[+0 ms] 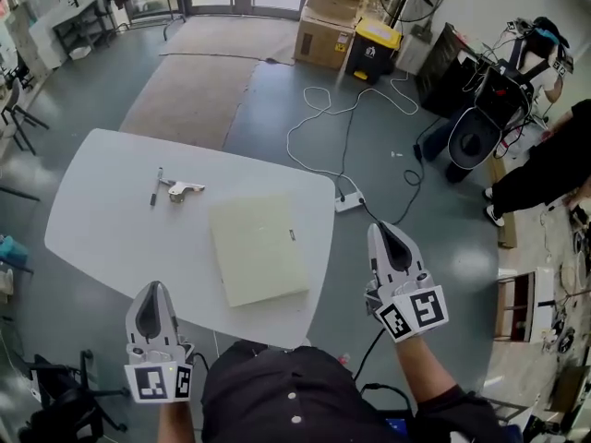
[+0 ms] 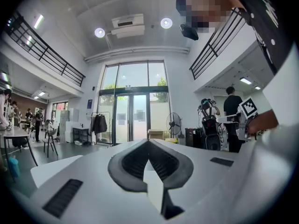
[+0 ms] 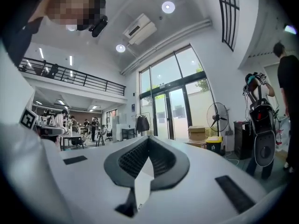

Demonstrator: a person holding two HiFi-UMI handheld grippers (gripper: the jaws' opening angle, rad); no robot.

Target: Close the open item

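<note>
A flat cream-coloured case (image 1: 259, 247) lies on the white table (image 1: 102, 220), lid down, with a small dark tab on its right edge. My left gripper (image 1: 153, 289) is off the table's near edge, left of my body, jaws together with nothing in them. My right gripper (image 1: 385, 231) hangs past the table's right corner above the floor, also shut and empty. In the left gripper view the left gripper (image 2: 148, 141) points up at the room's glass doors. The right gripper (image 3: 148, 138) does the same in the right gripper view. Neither touches the case.
A pen (image 1: 156, 185) and a small metal tool (image 1: 181, 189) lie at the table's far left. A power strip (image 1: 349, 199) with cables lies on the floor beyond the right corner. Cardboard boxes (image 1: 331, 17), a yellow-lidded bin (image 1: 374, 49) and a person (image 1: 545, 164) stand further off.
</note>
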